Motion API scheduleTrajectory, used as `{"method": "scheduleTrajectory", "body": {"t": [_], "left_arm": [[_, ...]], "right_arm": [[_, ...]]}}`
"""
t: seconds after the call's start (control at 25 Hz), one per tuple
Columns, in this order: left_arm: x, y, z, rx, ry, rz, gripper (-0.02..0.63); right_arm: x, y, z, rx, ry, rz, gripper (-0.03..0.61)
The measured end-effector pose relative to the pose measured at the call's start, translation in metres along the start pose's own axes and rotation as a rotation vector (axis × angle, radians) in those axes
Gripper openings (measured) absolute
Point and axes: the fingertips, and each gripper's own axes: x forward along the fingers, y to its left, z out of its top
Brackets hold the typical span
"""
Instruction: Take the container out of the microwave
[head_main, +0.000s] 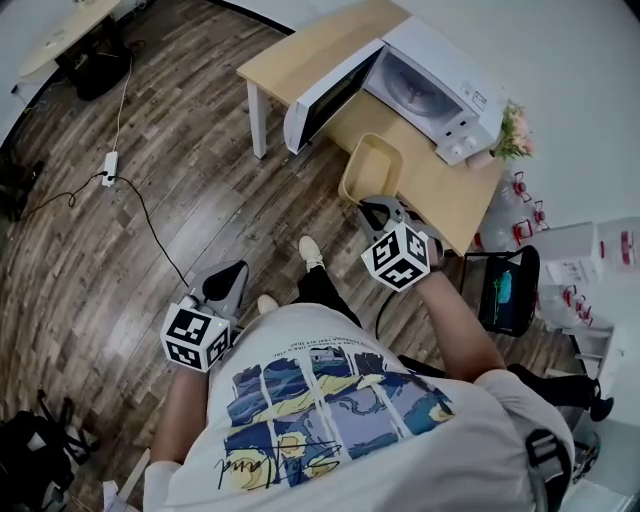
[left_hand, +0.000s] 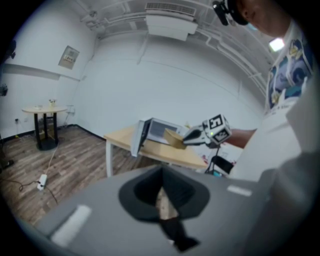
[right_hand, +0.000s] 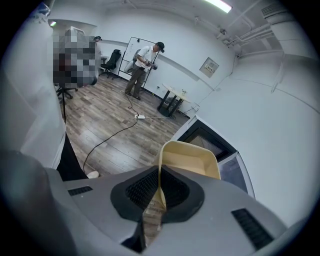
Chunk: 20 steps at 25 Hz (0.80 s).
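The right gripper (right_hand: 158, 194) has its 2 jaws pressed together on the near rim of a pale yellow container (right_hand: 193, 159), with the thin wall pinched between the pads. In the head view the container sits at 12 o'clock from those jaws. Its long axis seems to run on the 6-to-12 line, straight away from the gripper. It is outside the oven cavity, held over the front part of a light wooden table (head_main: 305, 45). The white microwave (head_main: 430, 85) lies at 1 o'clock from the container, near but apart. Its door (head_main: 322, 102) is swung open at 11 o'clock.

The left gripper (head_main: 226, 283) is at 8 o'clock from the right one, well apart, low by the person's hip over the wood floor. Its jaws are drawn almost together, leaving only a thin slit with nothing between them. The right gripper is plainly the nearer, so the coming move looks to be its alone: drawing the container back toward 6 o'clock, away from the open door.

Each marker cube (head_main: 400, 256) carries black-and-white square patterns, not letters. The person's T-shirt (head_main: 330, 400) has a painted print and a scrawled line too small to read. No brand can be made out on the microwave.
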Motion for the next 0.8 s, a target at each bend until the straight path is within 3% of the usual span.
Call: {"method": "scheduleTrajectory", "body": {"t": [0.8], "left_arm": [[-0.013,-0.002,-0.013,-0.015,-0.005,0.019,0.008]], "right_arm": [[-0.011,0.010,0.003,0.003,-0.003,0.006,0.017]]}}
